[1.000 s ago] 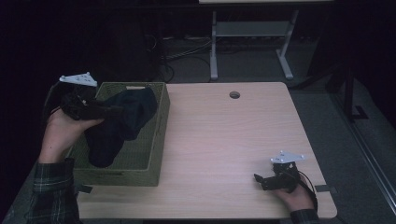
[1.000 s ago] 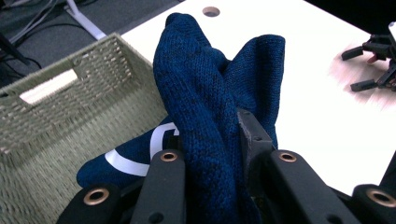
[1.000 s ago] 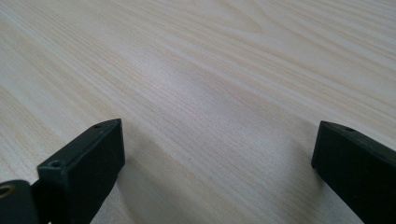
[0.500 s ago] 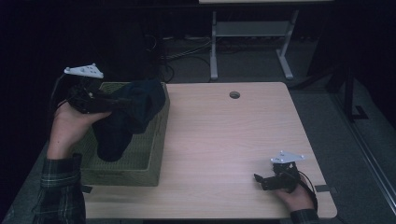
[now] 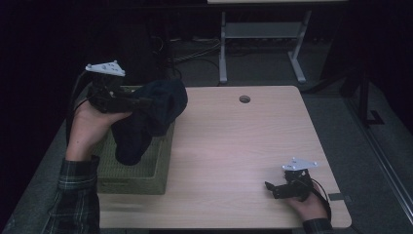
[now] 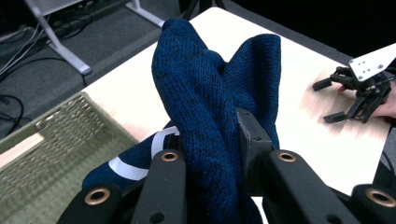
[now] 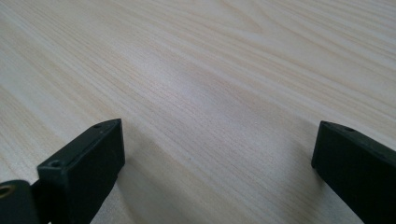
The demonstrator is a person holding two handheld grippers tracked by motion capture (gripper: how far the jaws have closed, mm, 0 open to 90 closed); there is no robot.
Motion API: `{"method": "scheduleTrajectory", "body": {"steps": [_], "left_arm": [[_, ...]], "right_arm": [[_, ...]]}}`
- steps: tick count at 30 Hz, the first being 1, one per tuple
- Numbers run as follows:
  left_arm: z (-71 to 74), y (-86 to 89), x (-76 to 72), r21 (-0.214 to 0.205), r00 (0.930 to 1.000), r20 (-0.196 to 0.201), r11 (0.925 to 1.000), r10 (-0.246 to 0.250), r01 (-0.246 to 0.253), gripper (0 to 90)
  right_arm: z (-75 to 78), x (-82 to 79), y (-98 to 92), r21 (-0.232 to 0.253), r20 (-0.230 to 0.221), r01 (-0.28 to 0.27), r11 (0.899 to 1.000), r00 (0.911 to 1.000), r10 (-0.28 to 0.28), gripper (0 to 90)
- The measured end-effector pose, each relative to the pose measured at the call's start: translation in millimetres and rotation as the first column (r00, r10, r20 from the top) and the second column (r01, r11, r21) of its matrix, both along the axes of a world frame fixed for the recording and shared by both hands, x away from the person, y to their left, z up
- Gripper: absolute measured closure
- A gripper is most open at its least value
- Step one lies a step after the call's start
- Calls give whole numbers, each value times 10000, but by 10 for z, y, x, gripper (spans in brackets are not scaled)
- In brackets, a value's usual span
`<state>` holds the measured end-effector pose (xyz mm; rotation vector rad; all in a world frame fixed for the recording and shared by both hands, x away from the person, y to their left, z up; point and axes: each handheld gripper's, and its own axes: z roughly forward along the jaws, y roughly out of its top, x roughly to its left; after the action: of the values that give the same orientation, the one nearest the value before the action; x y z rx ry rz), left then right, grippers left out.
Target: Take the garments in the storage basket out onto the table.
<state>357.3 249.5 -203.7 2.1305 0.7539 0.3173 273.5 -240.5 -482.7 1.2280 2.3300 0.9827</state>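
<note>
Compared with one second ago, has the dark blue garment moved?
Yes. The left tool, shut on the dark blue garment, has lifted it higher out of the green basket and toward the basket's far right corner, nearer the bare table.

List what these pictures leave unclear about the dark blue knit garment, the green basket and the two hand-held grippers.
- Dark blue knit garment: its kind is unclear; it hangs bunched in the left hand-held gripper.
- Green basket: in the high view the garment and the forearm cover its inside.
- Left hand-held gripper's pads: mostly buried in fabric in the left gripper view.
- Right hand-held gripper: small and dark in the high view.
</note>
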Motion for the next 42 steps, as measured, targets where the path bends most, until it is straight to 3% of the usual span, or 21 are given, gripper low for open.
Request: {"method": "scheduleTrajectory", "body": {"steps": [14,26,28,35,42], "left_arm": [[-43,-371,71,-47,9985,77,9985,-537,538,749],[-96,-723,112,-421,9936,193,9929,-1110,1117,775],[-92,-776,112,-314,9939,256,9936,-1074,1082,780],[-81,-950,121,-271,9907,289,9907,-1328,1336,799],[-13,-1146,103,-371,9831,448,9831,-1775,1792,799]], "right_arm": [[0,-1,1,22,-11,-2,10000,10000,2,24],[2,-2,2,35,-30,14,10000,10000,-14,24],[2,-2,2,19,-22,14,10000,10000,-14,24],[2,-3,1,7,-25,-1,10000,10000,1,24],[2,-2,1,-3,-17,-9,10000,10000,9,24]]}}
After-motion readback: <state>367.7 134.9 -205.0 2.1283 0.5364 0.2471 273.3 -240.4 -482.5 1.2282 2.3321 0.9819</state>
